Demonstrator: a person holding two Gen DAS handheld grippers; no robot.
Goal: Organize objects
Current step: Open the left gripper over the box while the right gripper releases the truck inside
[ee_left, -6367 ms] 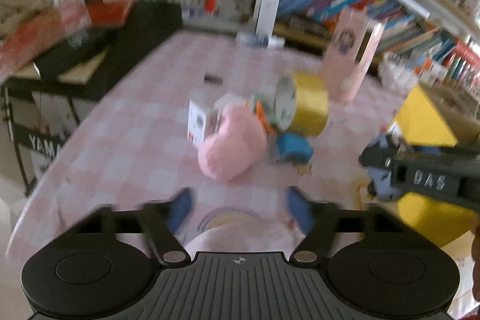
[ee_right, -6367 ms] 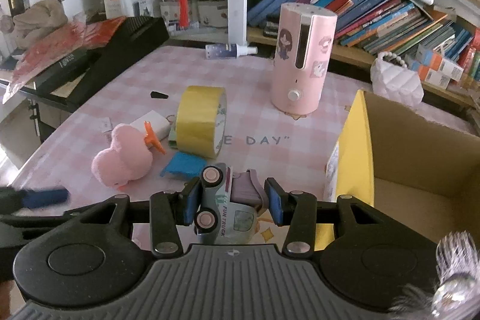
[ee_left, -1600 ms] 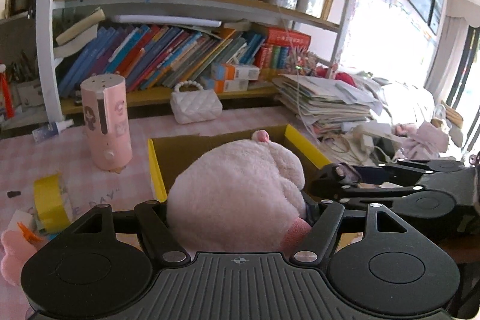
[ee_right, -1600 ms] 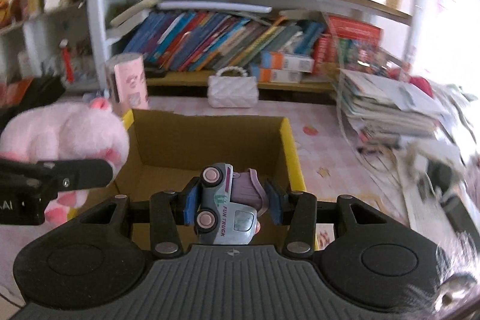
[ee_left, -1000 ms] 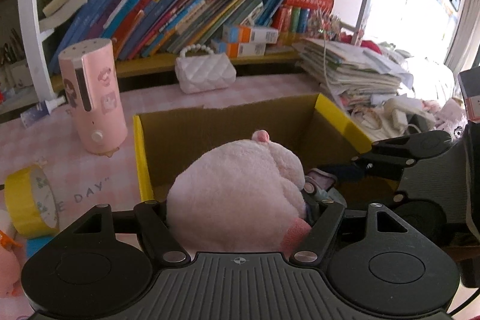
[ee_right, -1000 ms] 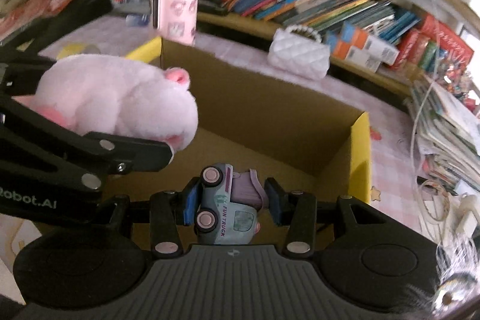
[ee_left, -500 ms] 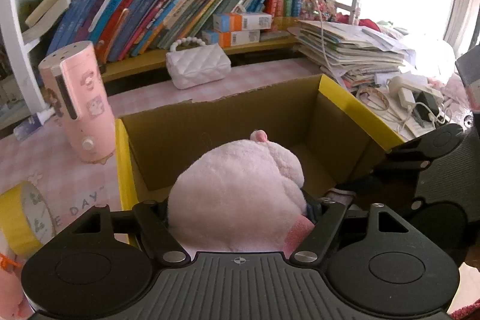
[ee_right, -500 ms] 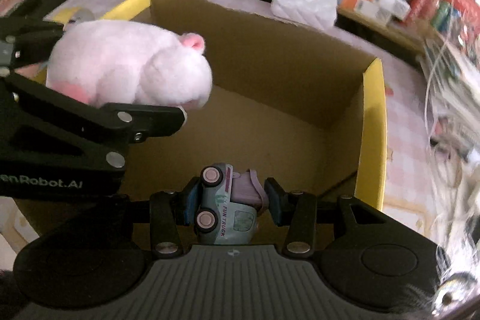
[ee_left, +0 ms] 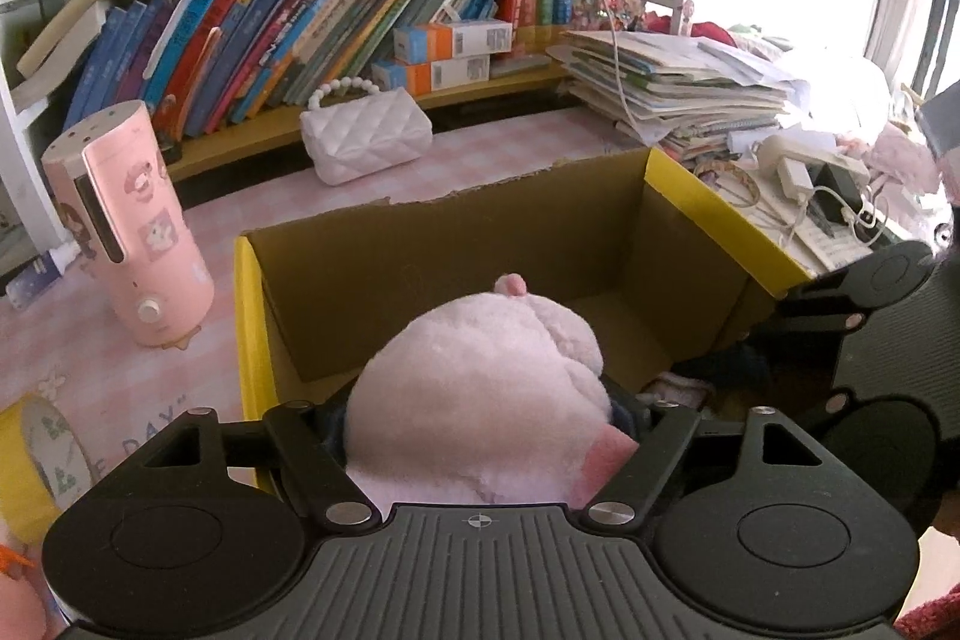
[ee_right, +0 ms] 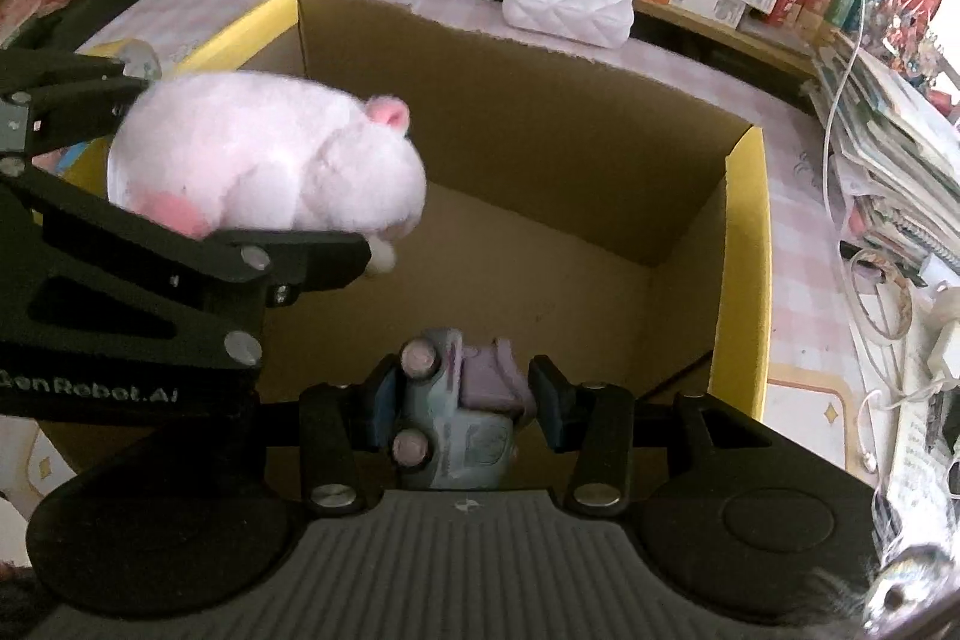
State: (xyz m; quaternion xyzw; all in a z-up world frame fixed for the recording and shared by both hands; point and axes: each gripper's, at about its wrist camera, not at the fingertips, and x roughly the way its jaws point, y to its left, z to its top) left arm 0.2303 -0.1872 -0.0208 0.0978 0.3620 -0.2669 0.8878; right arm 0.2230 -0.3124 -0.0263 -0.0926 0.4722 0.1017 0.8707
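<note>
A pink plush toy sits between the fingers of my left gripper, whose jaws are opening while the pads still touch its sides. It hangs over the left part of an open cardboard box with yellow flaps. In the right wrist view the plush rests along the left gripper's near finger, above the box floor. My right gripper is shut on a small pale blue and purple toy truck, low inside the box near its front wall.
A pink cylindrical appliance and a yellow tape roll stand left of the box. Behind it are a white quilted purse and shelves of books. A paper stack and chargers with cables lie to the right.
Both grippers have come closer over the box and tipped down toward its inside. The left fingers have spread a little around the plush. The truck stays gripped as before.
</note>
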